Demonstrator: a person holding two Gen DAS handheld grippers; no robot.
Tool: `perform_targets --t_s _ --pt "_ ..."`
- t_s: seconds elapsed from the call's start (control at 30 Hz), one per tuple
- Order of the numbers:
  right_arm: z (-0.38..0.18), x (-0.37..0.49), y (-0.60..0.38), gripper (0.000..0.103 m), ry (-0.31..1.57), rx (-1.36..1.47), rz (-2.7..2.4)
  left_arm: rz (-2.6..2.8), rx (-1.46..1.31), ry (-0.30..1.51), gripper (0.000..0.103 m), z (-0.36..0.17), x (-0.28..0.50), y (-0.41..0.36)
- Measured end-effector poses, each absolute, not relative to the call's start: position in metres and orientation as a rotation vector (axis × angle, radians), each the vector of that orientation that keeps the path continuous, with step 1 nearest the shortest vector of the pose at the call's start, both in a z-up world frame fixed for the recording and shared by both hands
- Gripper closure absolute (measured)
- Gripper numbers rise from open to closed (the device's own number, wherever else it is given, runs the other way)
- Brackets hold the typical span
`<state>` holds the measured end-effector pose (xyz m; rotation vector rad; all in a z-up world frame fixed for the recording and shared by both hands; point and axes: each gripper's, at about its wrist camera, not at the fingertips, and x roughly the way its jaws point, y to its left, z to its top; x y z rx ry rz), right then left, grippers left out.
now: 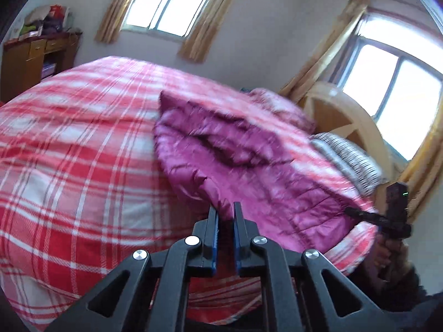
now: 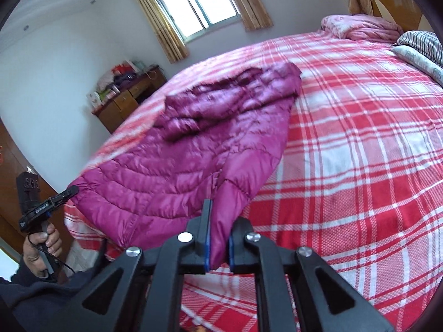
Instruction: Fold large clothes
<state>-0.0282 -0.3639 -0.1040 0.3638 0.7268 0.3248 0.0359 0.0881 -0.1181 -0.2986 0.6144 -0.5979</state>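
My left tool (image 1: 225, 207) is pinched down on the hem of the magenta puffer jacket (image 1: 235, 149), blue pads tight on a fold of fabric right at the tips; the rest of the jacket runs away ahead of the tool and off to its right, draped over the red plaid bedspread (image 1: 69, 144); my right tool (image 2: 218, 221) has its own bite, a thick bunch of the same jacket (image 2: 199, 149) wedged between its fingers, the quilted body spreading forward and left from there, the crumpled far end lying well ahead on the bedspread (image 2: 360, 152); looking left from the right tool I can see my left hand (image 2: 41, 246) wrapped round the other tool's handle, that tool (image 2: 70, 192) clamped on the jacket's near corner at the bed's edge; from the left tool, the right one (image 1: 350, 211) shows far right, gripping the opposite corner; beyond the jacket, a pink bundle (image 2: 362, 26) and a striped pillow (image 2: 420, 41) sit at the head of the bed, far right of the right tool; a wooden dresser (image 2: 130, 96) stands against the wall, well left.
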Motion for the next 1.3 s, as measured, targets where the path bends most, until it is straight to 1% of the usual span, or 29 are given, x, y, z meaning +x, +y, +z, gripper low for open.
perform_targets --t_s 0.1,0.2,0.27,0.3,0.4,0.5,0.63,0.7,0.73,0.77,0.8,0.83,0.87,0.9,0.97,1.13,1.23,1.27,1.3 --pt "-0.08 -0.044 -0.37 0.092 0.67 0.382 0.353 -0.638 -0.295 0.5 0.1 -0.079 0.009 0.101" --pt "-0.054 -0.064 -0.382 0.093 0.596 0.424 0.37 -0.652 -0.287 0.404 0.101 -0.045 -0.011 0.111" --pt "-0.04 -0.073 -0.389 0.093 0.545 0.446 0.371 -0.652 -0.255 0.383 0.101 -0.035 -0.013 0.11" --pt "-0.036 -0.074 -0.389 0.093 0.535 0.437 0.357 -0.643 -0.226 0.405 0.101 -0.037 -0.007 0.106" --pt "-0.037 -0.07 -0.384 0.094 0.543 0.412 0.357 -0.558 -0.206 0.49 0.1 -0.067 0.011 0.1" --pt "-0.052 -0.06 -0.381 0.094 0.589 0.403 0.342 -0.466 -0.212 0.65 0.1 -0.109 0.042 0.098" --pt "-0.067 -0.054 -0.385 0.094 0.623 0.405 0.312 -0.455 -0.226 0.828 0.099 -0.157 0.048 0.089" --pt "-0.071 -0.055 -0.389 0.094 0.625 0.413 0.311 -0.499 -0.29 0.954 0.099 -0.183 0.055 0.084" --pt "-0.073 -0.054 -0.39 0.094 0.627 0.413 0.31 -0.513 -0.319 0.989 0.098 -0.188 0.049 0.083" --pt "-0.074 -0.058 -0.392 0.094 0.628 0.413 0.313 -0.505 -0.326 1.008 0.092 -0.19 0.044 0.082" --pt "-0.076 -0.057 -0.391 0.094 0.632 0.411 0.317 -0.481 -0.305 1.007 0.08 -0.19 0.04 0.08" --pt "-0.078 -0.057 -0.389 0.094 0.637 0.408 0.318 -0.467 -0.283 0.99 0.04 -0.186 0.033 0.078" --pt "-0.079 -0.057 -0.388 0.093 0.642 0.403 0.32 -0.474 -0.274 0.98 0.007 -0.185 0.029 0.076" --pt "-0.08 -0.058 -0.386 0.094 0.646 0.399 0.325 -0.491 -0.276 0.979 0.002 -0.184 0.025 0.073" --pt "-0.081 -0.056 -0.383 0.094 0.649 0.395 0.334 -0.515 -0.279 0.995 0.002 -0.185 0.018 0.07" --pt "-0.082 -0.056 -0.38 0.094 0.65 0.393 0.344 -0.479 -0.348 1.086 0.002 -0.208 0.03 0.072" --pt "-0.083 -0.056 -0.379 0.094 0.651 0.393 0.343 -0.527 -0.442 1.135 0.002 -0.226 0.033 0.08" --pt "-0.083 -0.056 -0.379 0.094 0.653 0.392 0.345 -0.577 -0.49 1.122 0.004 -0.227 0.031 0.083" --pt "-0.084 -0.056 -0.378 0.094 0.657 0.39 0.345 -0.614 -0.506 1.109 0.011 -0.225 0.029 0.083"
